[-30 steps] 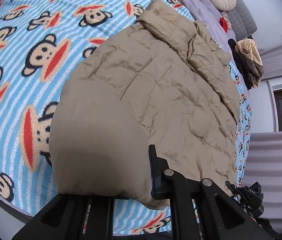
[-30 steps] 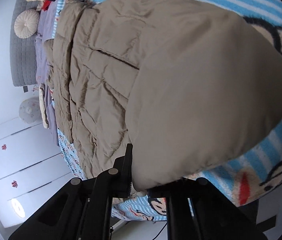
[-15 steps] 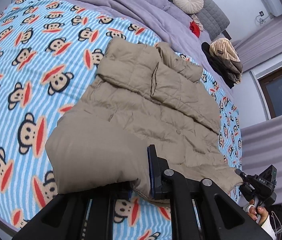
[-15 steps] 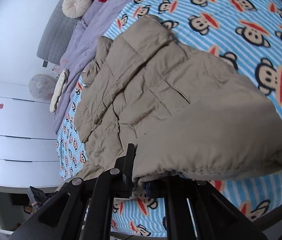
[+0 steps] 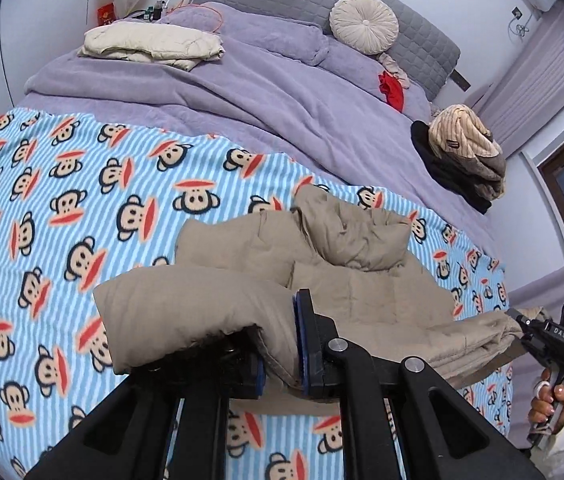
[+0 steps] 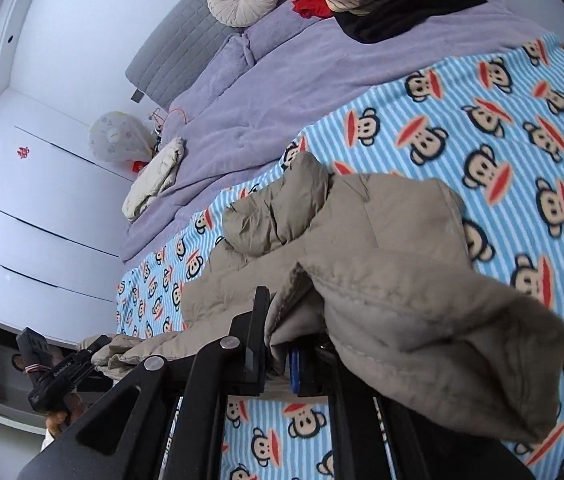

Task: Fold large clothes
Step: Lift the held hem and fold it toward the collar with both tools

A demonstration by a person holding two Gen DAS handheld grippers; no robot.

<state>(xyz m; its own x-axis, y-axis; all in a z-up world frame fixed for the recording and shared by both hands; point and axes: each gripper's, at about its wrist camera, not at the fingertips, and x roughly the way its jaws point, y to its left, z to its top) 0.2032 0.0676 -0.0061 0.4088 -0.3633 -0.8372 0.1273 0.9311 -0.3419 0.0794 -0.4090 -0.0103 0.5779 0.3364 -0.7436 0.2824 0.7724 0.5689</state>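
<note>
Folding step under way: puffer jacket (image 5: pixel 362 300) hem raised off the monkey-print blanket (image 5: pixel 82 200).
Left gripper (image 5: pixel 278 356) clamped on one hem corner, right gripper (image 6: pixel 278 354) clamped on the other; next, likely carrying the hem toward the collar. Tan, quilted, puffy, bunched near the bed's foot edge.

Monkey-print blanket (image 5: pixel 62 208) lies open beside the jacket (image 5: pixel 362 292) — clothes pile (image 5: pixel 462 152) crowds, seemingly, the far edge.
</note>
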